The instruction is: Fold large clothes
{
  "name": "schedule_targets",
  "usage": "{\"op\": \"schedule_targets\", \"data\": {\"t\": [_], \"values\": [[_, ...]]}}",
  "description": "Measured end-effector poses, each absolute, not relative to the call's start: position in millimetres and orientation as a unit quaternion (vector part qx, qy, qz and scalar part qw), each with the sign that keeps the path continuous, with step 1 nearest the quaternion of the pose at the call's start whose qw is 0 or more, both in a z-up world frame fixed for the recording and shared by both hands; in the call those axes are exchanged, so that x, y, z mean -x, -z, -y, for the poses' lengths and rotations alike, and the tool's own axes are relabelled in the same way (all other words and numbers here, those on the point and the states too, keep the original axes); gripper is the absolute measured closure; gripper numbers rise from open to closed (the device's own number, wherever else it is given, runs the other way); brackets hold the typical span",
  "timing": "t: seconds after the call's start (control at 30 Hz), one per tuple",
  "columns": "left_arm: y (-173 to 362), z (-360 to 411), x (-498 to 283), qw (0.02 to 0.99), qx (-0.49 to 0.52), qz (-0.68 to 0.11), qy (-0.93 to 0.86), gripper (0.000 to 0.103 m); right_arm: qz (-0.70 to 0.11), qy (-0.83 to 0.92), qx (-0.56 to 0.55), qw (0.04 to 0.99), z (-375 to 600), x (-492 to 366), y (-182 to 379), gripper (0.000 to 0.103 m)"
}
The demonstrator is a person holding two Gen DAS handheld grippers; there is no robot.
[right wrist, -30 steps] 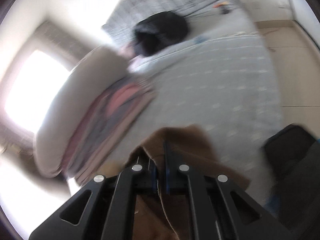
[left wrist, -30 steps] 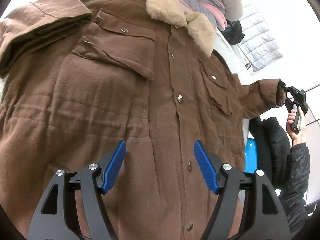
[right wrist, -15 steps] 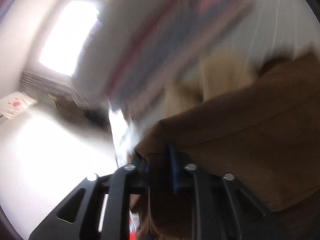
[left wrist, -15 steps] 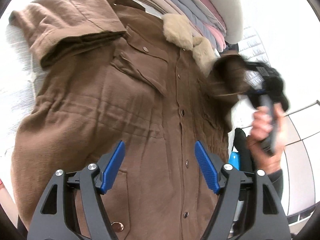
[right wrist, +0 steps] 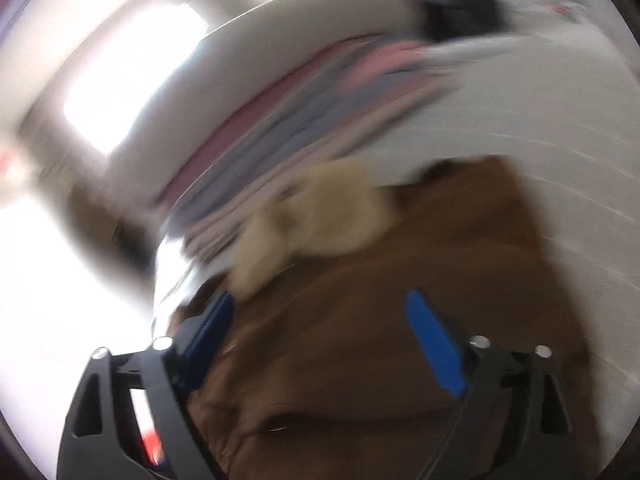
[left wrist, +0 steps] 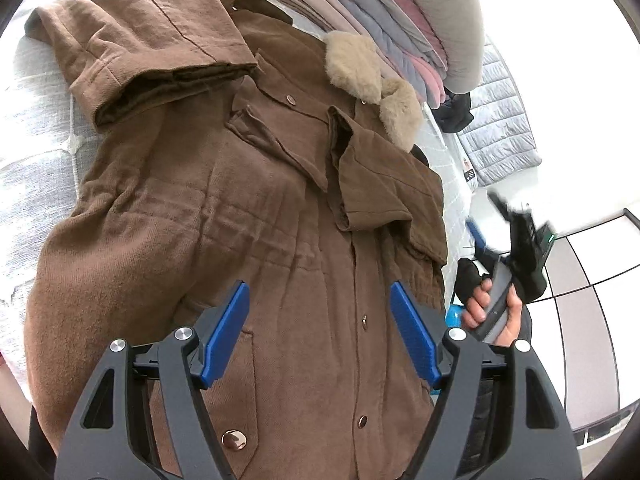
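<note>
Here the right hand-held gripper point(right wrist: 320, 316), jaws opening, tilts over the coat point(right wrist: 380, 320).

**Coat spread on the bed, both sleeves folded in**

The coat point(left wrist: 240, 216) lies front-up on the bed point(left wrist: 36, 128), its fur collar point(left wrist: 372, 80) toward the far edge; its left-hand sleeve point(left wrist: 148, 52) is folded across the upper chest, its right-hand sleeve point(left wrist: 380, 184) lies folded over the front beside the button placket; a stack of folded garments point(left wrist: 380, 8) sits just behind the collar; a quilted jacket point(left wrist: 500, 120) lies beyond, toward the bed's right edge; the left gripper point(left wrist: 320, 328) hangs over the coat's lower front; the right gripper point(left wrist: 516, 236) is off the coat's right side.
</note>
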State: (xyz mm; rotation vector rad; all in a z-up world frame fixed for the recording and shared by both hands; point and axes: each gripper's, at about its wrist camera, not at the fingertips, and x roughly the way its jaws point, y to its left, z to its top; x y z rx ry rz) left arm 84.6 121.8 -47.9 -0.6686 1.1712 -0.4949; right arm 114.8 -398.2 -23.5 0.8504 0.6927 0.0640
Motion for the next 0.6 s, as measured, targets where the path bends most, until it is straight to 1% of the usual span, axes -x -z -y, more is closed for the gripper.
{"op": "schedule_targets", "data": {"t": [0.07, 0.1, 0.13, 0.17, 0.2, 0.23, 0.27, 0.3, 0.33, 0.37, 0.47, 0.53, 0.6], "values": [[50, -121, -86, 0.751, 0.308, -0.539, 0.226, 0.034, -0.328, -0.047, -0.511, 0.793, 434, -87, 61, 0.017], [51, -121, -87, 0.749, 0.309, -0.541, 0.226, 0.034, -0.333, -0.051, -0.535, 0.775, 441, -80, 73, 0.017], [53, -120, -87, 0.747, 0.311, -0.543, 0.227, 0.034, -0.342, -0.052, -0.547, 0.762, 438, -73, 84, 0.017], [54, -119, -88, 0.745, 0.312, -0.544, 0.227, 0.034, -0.36, -0.059, -0.509, 0.779, 422, -68, 84, 0.017], [54, -119, -88, 0.746, 0.312, -0.543, 0.226, 0.034, -0.377, -0.066, -0.453, 0.805, 403, -71, 76, 0.017], [55, -119, -88, 0.747, 0.313, -0.543, 0.224, 0.034, -0.398, -0.069, -0.354, 0.844, 372, -75, 61, 0.017], [55, -119, -88, 0.747, 0.313, -0.542, 0.223, 0.034, -0.405, -0.063, -0.278, 0.869, 344, -79, 49, 0.017], [55, -120, -89, 0.747, 0.314, -0.542, 0.221, 0.034, -0.403, -0.048, -0.145, 0.903, 302, -81, 36, 0.017], [55, -120, -89, 0.748, 0.315, -0.542, 0.22, 0.034, -0.388, -0.041, -0.039, 0.92, 266, -81, 29, 0.017], [56, -121, -89, 0.748, 0.314, -0.542, 0.219, 0.034, -0.356, -0.045, 0.094, 0.929, 222, -80, 26, 0.017], [57, -125, -88, 0.746, 0.319, -0.543, 0.216, 0.034, -0.321, -0.05, 0.267, 0.907, 159, -85, 39, 0.015], [54, -129, -87, 0.746, 0.324, -0.54, 0.219, 0.033, -0.317, -0.073, 0.338, 0.883, 131, -95, 53, 0.015], [51, -132, -86, 0.748, 0.326, -0.535, 0.219, 0.033, -0.301, -0.085, 0.377, 0.872, 119, -101, 60, 0.015]]}}
